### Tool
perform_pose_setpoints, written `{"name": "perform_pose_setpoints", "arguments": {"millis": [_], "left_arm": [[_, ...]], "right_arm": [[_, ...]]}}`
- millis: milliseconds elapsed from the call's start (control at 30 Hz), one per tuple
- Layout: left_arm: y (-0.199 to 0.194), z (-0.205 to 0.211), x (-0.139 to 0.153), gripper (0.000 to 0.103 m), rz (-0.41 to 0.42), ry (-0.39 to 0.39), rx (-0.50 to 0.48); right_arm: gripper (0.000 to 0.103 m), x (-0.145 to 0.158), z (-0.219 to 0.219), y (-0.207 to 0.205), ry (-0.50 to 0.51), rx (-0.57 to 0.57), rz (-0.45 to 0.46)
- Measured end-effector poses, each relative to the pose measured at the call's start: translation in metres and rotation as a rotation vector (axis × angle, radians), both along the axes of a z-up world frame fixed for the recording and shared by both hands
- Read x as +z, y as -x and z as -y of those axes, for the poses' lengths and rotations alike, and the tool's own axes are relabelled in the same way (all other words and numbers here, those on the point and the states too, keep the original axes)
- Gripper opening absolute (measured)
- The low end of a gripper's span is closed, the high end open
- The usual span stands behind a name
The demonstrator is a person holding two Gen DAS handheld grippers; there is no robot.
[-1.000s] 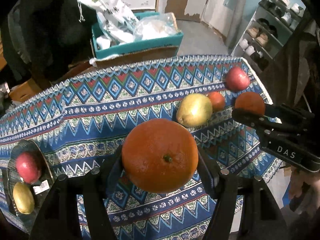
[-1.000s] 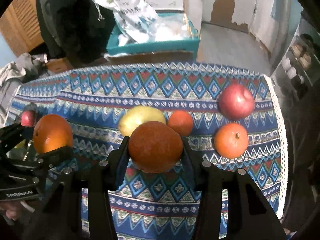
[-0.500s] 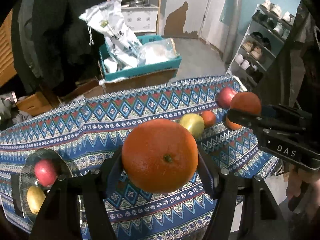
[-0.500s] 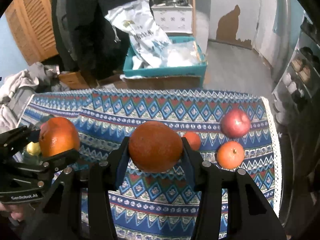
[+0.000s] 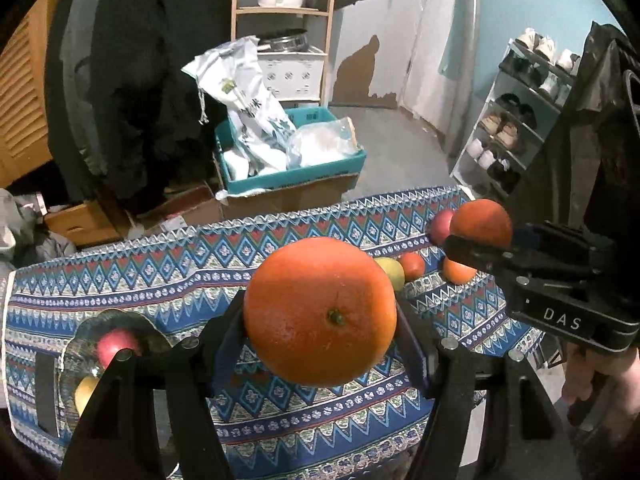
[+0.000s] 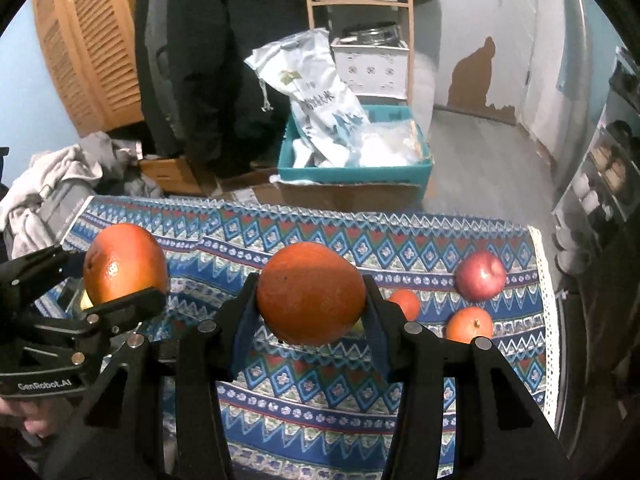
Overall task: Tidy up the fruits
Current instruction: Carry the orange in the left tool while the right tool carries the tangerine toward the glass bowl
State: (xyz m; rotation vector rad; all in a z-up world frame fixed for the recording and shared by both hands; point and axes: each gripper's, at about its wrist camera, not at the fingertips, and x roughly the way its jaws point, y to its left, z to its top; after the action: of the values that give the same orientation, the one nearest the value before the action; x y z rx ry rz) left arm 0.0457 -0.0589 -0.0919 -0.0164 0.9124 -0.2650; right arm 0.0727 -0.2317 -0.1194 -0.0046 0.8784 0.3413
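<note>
Right, both tongs are clenched on fruit: my left tongs (image 5: 320, 316) grip the large orange (image 5: 320, 312), my right tongs (image 6: 310, 300) the darker orange (image 6: 310, 292), both clear above the counter (image 5: 200, 264). The glass plate (image 5: 76, 352) with an apple and a pear sits at eight o'clock in the left view. I'd bring one orange over at a time, lower gently, and let go only once it's seated.

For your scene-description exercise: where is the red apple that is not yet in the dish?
In the right wrist view the red apple lies on the patterned tablecloth near its right edge, just above a loose orange and right of a smaller orange fruit.
</note>
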Motion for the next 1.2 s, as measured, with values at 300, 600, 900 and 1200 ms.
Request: {"name": "perform_pose_setpoints", "arguments": {"millis": [300, 600, 900, 1200], "left_arm": [[0.004, -0.023, 0.007, 0.070, 0.014, 0.015, 0.042], [0.007, -0.055, 0.004, 0.070, 0.014, 0.031, 0.104], [0.010, -0.092, -0.005, 0.070, -0.007, 0.057, 0.164], [0.016, -0.129, -0.015, 0.070, -0.022, 0.068, 0.234]], "right_arm": [[0.048, 0.013, -0.025, -0.001, -0.014, 0.050, 0.019], [0.048, 0.016, -0.061, -0.007, -0.009, 0.114, 0.020], [0.048, 0.010, -0.099, -0.016, 0.001, 0.172, 0.002], [0.048, 0.006, -0.141, -0.023, 0.002, 0.238, -0.018]]}}
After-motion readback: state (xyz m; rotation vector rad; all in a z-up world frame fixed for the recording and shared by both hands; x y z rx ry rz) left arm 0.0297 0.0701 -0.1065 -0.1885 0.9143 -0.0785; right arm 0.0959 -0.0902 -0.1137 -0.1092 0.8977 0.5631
